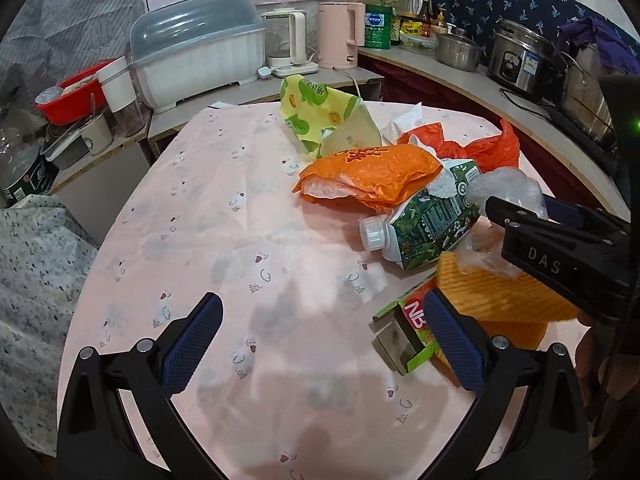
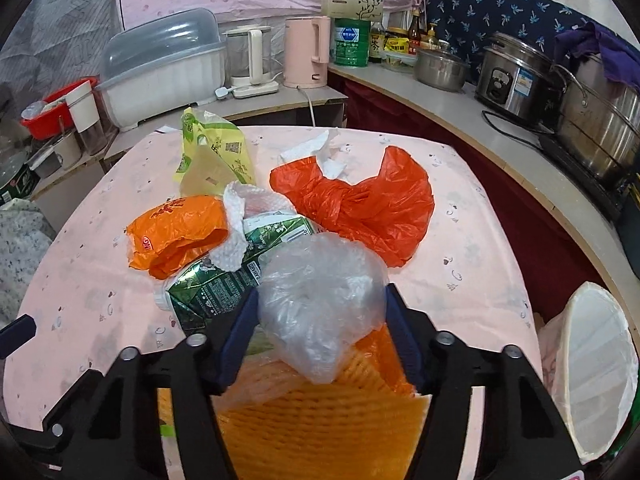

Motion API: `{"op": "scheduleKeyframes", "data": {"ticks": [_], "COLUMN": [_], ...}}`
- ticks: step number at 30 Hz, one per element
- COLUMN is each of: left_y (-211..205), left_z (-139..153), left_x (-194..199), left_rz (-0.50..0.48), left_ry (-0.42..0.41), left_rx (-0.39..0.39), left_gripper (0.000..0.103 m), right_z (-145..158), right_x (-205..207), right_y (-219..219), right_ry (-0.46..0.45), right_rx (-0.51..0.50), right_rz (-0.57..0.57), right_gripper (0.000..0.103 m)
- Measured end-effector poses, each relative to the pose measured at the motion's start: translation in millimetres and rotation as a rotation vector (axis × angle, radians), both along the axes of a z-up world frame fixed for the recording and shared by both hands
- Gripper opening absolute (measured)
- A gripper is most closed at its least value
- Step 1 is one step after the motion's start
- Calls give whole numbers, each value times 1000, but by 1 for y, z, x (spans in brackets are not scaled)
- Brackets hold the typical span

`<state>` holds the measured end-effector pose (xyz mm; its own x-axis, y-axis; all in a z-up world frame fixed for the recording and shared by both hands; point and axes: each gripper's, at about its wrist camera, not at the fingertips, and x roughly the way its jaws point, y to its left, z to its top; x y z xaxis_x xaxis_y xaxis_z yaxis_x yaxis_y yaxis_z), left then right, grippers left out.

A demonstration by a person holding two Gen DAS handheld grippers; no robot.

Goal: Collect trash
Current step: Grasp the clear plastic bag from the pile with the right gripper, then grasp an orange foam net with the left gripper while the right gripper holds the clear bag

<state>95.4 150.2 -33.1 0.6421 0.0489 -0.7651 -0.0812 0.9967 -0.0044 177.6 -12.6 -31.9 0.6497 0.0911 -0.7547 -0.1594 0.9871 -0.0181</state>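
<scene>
Trash lies piled on the pink-clothed table (image 1: 240, 220). The pile holds an orange bag (image 2: 180, 232), a red bag (image 2: 360, 204), a crushed green carton (image 2: 216, 288) with a white cap, a yellow-green wrapper (image 2: 216, 152) and white tissue (image 2: 316, 152). My right gripper (image 2: 322, 320) is shut on a crumpled clear plastic bag (image 2: 320, 300), just above an orange foam net (image 2: 320, 408). My left gripper (image 1: 324, 340) stands open over bare cloth. Its right finger (image 1: 452, 344) is beside a small green box (image 1: 408, 332). The right gripper (image 1: 528, 204) also shows at the right edge of the left wrist view.
A bin with a white liner (image 2: 592, 368) stands off the table's right edge. Behind the table, a counter carries a covered dish rack (image 1: 196, 60), two kettles (image 1: 340, 36), tins and bottles. A rice cooker (image 2: 516, 76) and steel pots (image 2: 600, 128) line the right counter.
</scene>
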Motion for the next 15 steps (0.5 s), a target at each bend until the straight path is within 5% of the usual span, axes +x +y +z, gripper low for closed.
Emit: {"op": "scheduleKeyframes", "data": {"ticks": [5,15], "left_y": [-12,-61], "left_z": [-2,2], "left_x": [4,-3], "left_rz": [-39,-146], "left_ry": [8,9], "left_rx": [-18,-54], "left_gripper": [96,96], "right_z": [9,52], "right_x": [-8,-46], "right_y": [-14,-69], "right_ry": [-36,-147], "right_rx": [56,42], "right_rz": [0,-131], "right_gripper": [38,36]}}
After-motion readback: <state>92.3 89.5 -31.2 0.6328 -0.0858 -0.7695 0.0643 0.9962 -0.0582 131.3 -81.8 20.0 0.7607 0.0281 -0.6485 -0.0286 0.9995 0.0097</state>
